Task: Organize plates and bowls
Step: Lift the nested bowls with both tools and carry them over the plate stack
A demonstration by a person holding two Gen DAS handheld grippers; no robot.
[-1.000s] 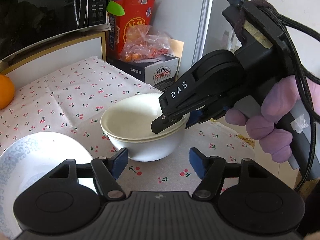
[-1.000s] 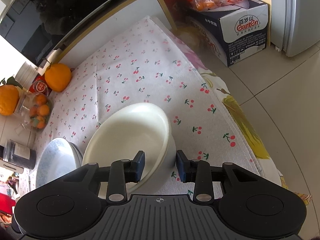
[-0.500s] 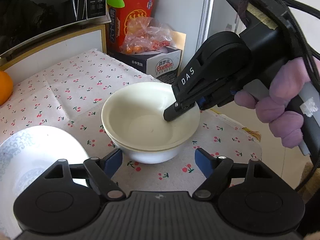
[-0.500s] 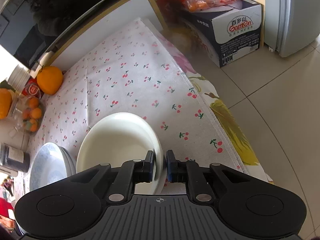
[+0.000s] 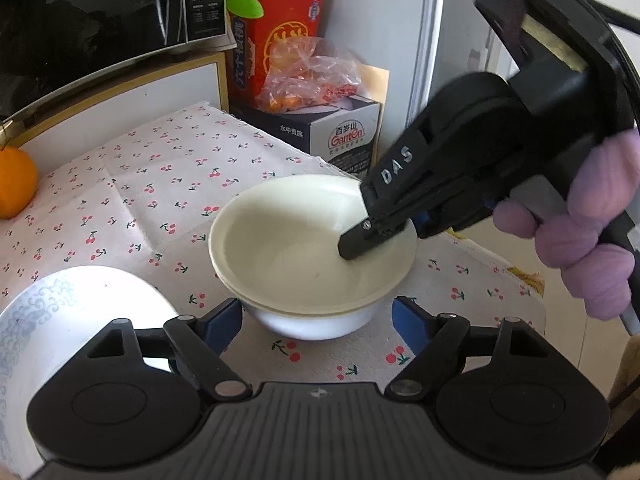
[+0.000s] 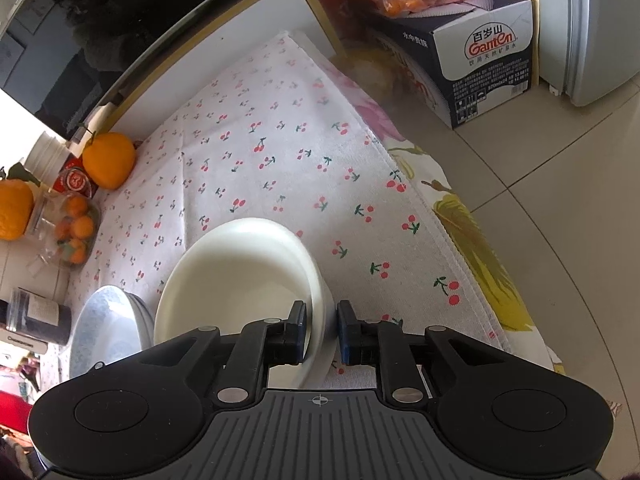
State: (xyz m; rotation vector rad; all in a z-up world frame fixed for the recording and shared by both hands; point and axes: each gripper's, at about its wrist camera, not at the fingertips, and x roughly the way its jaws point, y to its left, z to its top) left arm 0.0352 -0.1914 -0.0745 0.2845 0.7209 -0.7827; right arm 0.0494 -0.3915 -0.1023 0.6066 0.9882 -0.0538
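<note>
The left wrist view looks low and close across the cherry-print tablecloth (image 5: 132,196) toward the microwave (image 5: 92,8) and the Ganten box (image 5: 340,136), angled moderately downward. The right wrist view looks more steeply down from higher up, taking in the tiled floor (image 6: 560,208) too. Both share the stacked white bowls (image 5: 308,256) (image 6: 240,276), the orange (image 5: 14,184) (image 6: 108,160) and that box (image 6: 488,56).

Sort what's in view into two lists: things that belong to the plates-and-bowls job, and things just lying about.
Job:
cream bowls, nested
patterned plate
right gripper, clamped on the bowl wall
left gripper, open

Lying about:
orange
water carton
red box
bag of snacks
microwave
</note>
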